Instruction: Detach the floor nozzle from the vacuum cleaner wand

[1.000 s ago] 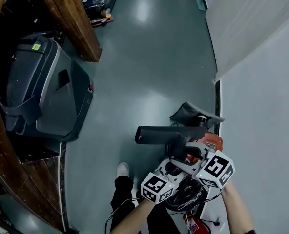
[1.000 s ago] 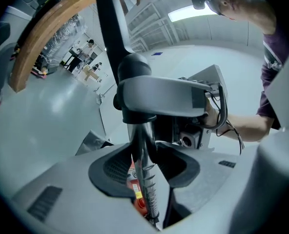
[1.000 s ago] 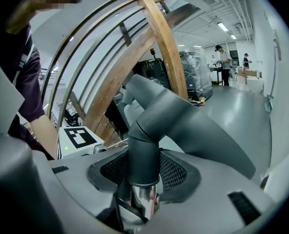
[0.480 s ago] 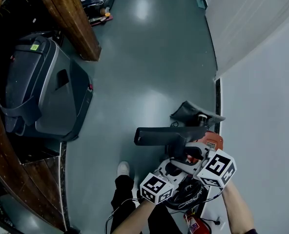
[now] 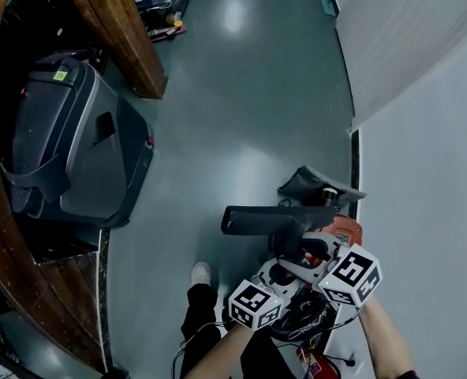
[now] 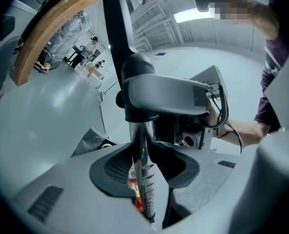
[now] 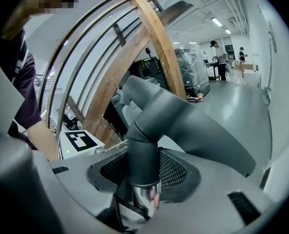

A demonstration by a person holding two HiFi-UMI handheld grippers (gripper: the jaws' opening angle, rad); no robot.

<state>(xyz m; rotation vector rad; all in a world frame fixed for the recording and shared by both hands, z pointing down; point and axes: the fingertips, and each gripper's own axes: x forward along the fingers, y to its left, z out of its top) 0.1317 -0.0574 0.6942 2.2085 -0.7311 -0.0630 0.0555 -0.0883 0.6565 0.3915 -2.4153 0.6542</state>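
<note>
In the head view the dark grey floor nozzle [image 5: 269, 219] lies crosswise above both grippers, joined to the chrome wand [image 6: 142, 172]. My left gripper [image 5: 283, 281], with its marker cube below, reaches in from the lower left. In the left gripper view its jaws [image 6: 144, 155] flank the wand below the nozzle's neck [image 6: 137, 89]; they have just been closing and press on the tube. My right gripper [image 5: 314, 253] comes from the right. In the right gripper view its jaws [image 7: 144, 167] clasp the neck's dark collar [image 7: 144, 152], with chrome showing under it.
The red vacuum body [image 5: 345, 229] sits by the white wall [image 5: 423, 172], with a grey bag-like piece [image 5: 316, 184] on the floor beyond it. A large grey machine [image 5: 76, 140] and a wooden beam [image 5: 115, 30] stand at the left. The person's shoe [image 5: 199, 273] is below.
Both grippers and the nozzle stay where they were; only the head camera's framing has shifted slightly.
</note>
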